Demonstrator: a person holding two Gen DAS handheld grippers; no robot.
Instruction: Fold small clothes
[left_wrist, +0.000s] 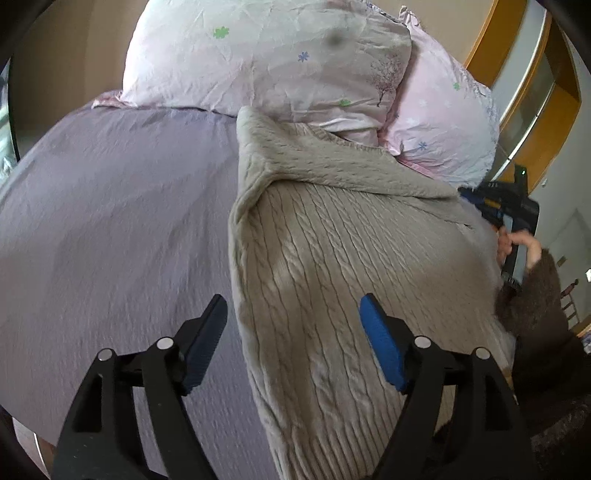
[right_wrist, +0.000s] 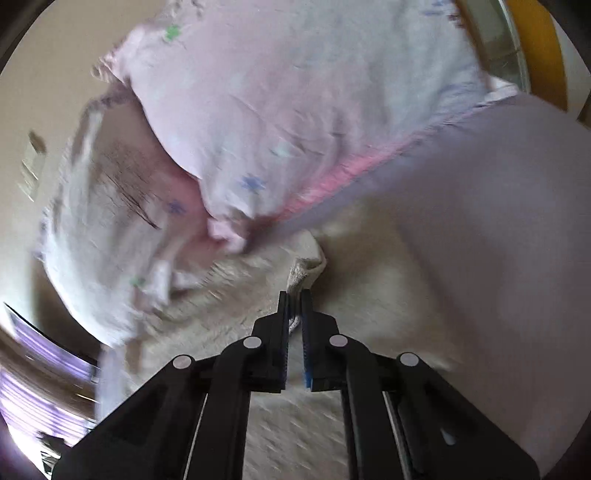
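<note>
Right gripper (right_wrist: 294, 295): clamped on a beige cable-knit sweater (left_wrist: 332, 266) corner.
Left gripper (left_wrist: 293, 314): apart above its ribbed edge.

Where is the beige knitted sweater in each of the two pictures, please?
Left wrist view: the beige knitted sweater fills the centre and right, lying on the purple sheet, with the open left claw over its near edge.
Right wrist view: the sweater is blurred at lower centre; the shut right claw pinches a fold of it.
Shared landmark: the pink flowered pillows behind the sweater.
</note>
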